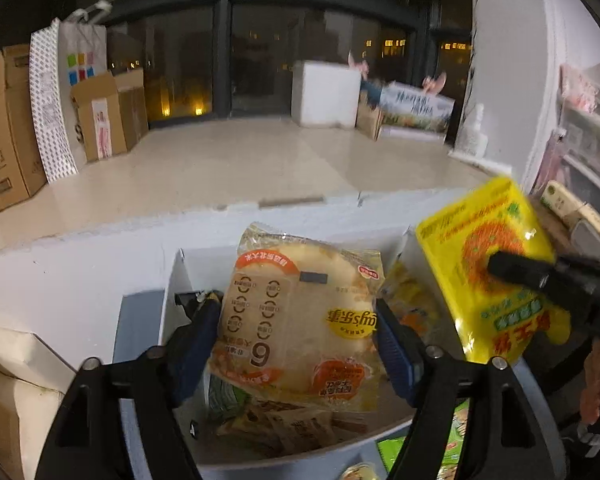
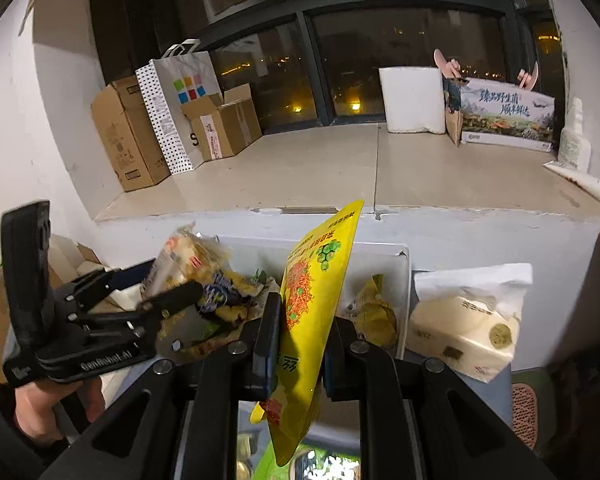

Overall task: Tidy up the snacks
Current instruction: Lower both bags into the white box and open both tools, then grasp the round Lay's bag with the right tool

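Hovering over white bin (image 1: 172, 280): left gripper (image 1: 298, 320) spread wide, blue pads (image 1: 396, 344) flanking pale chip bag (image 1: 300, 320); whether pads press on bag, cannot tell. Chip bag above other snack packets (image 1: 284, 424) in bin. Right gripper (image 2: 300, 344) clenched on yellow pouch (image 2: 312, 300), pouch upright, edge-on between pads, above bin. Tissue pack (image 2: 464, 320) just right of bin. Cardboard boxes (image 2: 128, 136) and foam box (image 2: 412, 100) on ledge beyond.
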